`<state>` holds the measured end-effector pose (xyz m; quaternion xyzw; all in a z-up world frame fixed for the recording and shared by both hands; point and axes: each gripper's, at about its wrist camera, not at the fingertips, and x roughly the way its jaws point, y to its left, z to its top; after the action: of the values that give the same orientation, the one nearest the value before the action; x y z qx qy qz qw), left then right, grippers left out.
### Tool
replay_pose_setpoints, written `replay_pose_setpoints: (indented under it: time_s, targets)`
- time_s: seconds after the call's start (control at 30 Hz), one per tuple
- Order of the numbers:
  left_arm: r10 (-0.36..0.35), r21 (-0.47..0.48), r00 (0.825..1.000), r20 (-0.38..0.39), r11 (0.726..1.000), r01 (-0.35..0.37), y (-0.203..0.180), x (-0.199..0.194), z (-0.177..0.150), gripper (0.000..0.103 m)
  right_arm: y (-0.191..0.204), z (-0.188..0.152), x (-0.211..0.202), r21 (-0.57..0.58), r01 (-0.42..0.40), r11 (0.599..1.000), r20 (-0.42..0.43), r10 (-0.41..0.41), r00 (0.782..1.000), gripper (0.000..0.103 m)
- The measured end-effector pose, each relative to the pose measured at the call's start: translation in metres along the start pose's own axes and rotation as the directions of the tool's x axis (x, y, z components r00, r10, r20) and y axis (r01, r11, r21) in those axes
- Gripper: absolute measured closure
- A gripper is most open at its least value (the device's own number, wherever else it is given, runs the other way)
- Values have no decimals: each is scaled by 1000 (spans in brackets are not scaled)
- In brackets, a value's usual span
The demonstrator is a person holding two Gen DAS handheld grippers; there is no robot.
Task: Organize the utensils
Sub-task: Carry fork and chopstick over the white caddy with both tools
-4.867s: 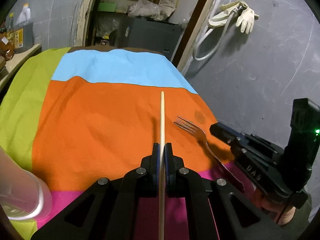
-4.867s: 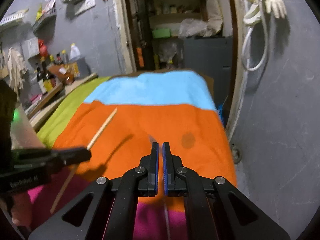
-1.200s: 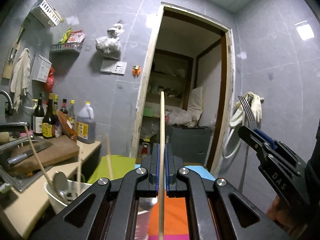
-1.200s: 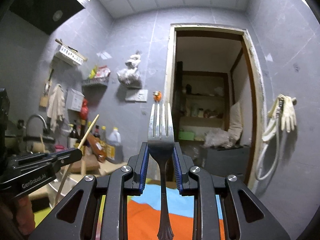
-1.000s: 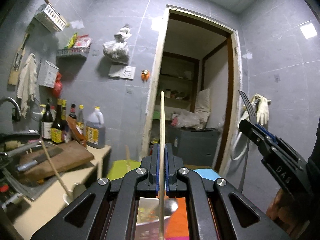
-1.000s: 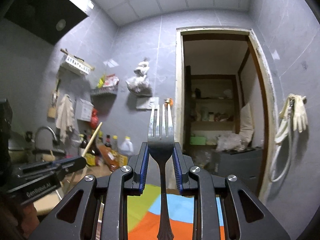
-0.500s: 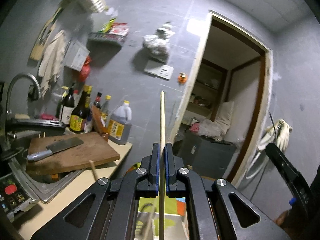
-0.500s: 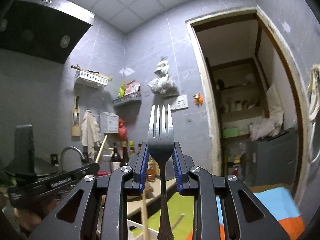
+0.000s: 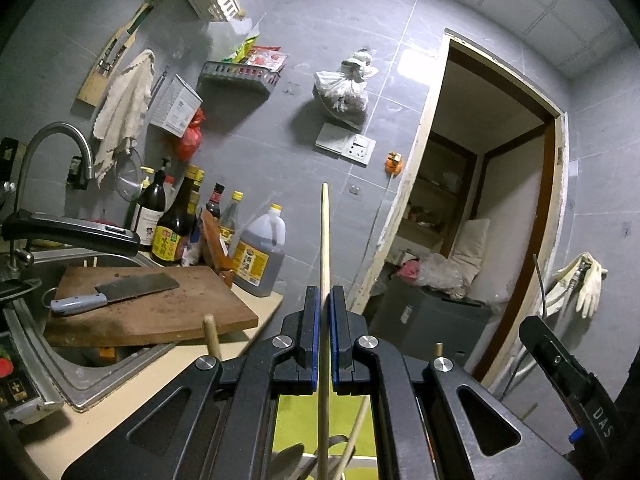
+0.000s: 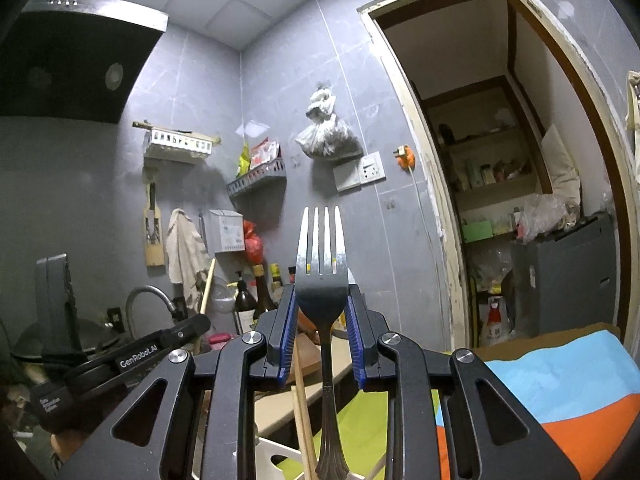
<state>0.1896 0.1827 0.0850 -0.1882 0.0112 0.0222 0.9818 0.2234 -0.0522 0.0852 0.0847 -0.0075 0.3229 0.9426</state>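
My left gripper (image 9: 325,294) is shut on a thin wooden chopstick (image 9: 325,232) that stands upright between its blue pads. In my right gripper (image 10: 321,298), which is shut, a metal fork (image 10: 321,256) stands with its tines up and its handle hanging down. From the right wrist view the left gripper (image 10: 192,326) shows at the left with its chopstick (image 10: 208,284). Beneath both grippers is a white utensil holder (image 10: 280,460) with wooden sticks (image 9: 211,336) and a spoon (image 9: 292,456) in it, mostly hidden by the gripper bodies.
A wooden cutting board (image 9: 168,316) with a cleaver (image 9: 132,286) lies over the sink, under a faucet (image 9: 52,148). Bottles (image 9: 176,224) line the wall behind it. A striped cloth (image 10: 560,392) covers the table at the right, and an open doorway (image 9: 480,200) lies beyond.
Both views have swung left from the doorway to the sink counter and rolled a little. The holder's sticks now show under the grippers. Both grips are unchanged.
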Motion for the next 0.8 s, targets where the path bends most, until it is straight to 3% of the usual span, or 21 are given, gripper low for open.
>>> replay_pose_setpoints:
  time_s: [0.33, 0.8]
  targets:
    - [27, 73, 999, 46, 997, -31, -8, -4, -25, 100, -1, -19, 1, -25, 8, 1000, -38, -9, 999, 82]
    - [47, 114, 998, 30, 992, -50, -14, -12, -46, 100, 3, -20, -5, -49, -2, 999, -57, -1, 998, 81]
